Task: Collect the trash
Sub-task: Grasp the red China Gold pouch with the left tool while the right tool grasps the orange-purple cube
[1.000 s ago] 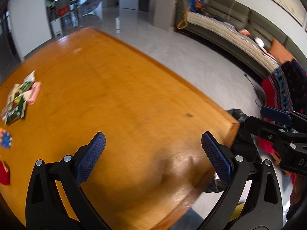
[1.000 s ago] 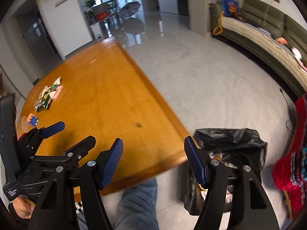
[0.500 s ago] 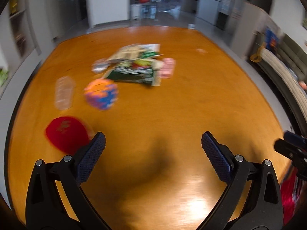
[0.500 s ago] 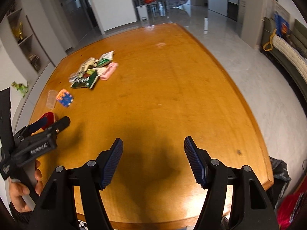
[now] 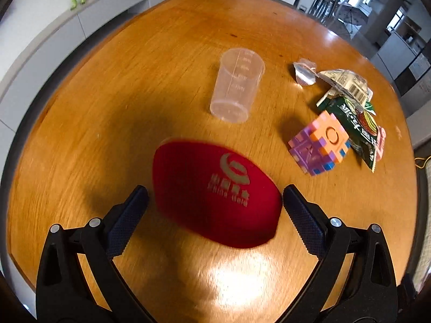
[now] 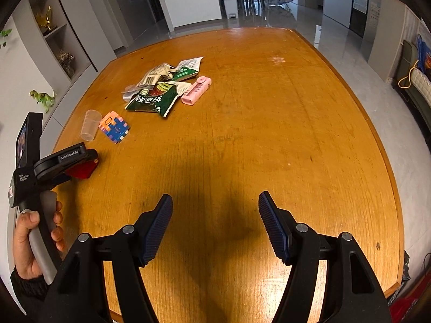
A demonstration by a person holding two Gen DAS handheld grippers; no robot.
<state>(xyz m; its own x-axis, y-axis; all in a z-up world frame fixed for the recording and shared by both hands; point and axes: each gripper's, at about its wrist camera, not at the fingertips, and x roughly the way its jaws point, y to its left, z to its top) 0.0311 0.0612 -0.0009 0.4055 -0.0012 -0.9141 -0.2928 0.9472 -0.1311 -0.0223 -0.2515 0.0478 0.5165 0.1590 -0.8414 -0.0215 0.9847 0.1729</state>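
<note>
Between spread left claw [image 5: 212, 207]: red pouch [image 5: 215, 196], grey logo; right claw [image 6: 215, 226] apart, empty.

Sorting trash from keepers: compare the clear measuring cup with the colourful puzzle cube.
The measuring cup is see-through and round; the puzzle cube is opaque, blocky, orange, purple and blue. The cup bears printed graduations; the cube has notched, interlocking faces. Both sit on the wooden table, intact, beside the wrappers.
</note>
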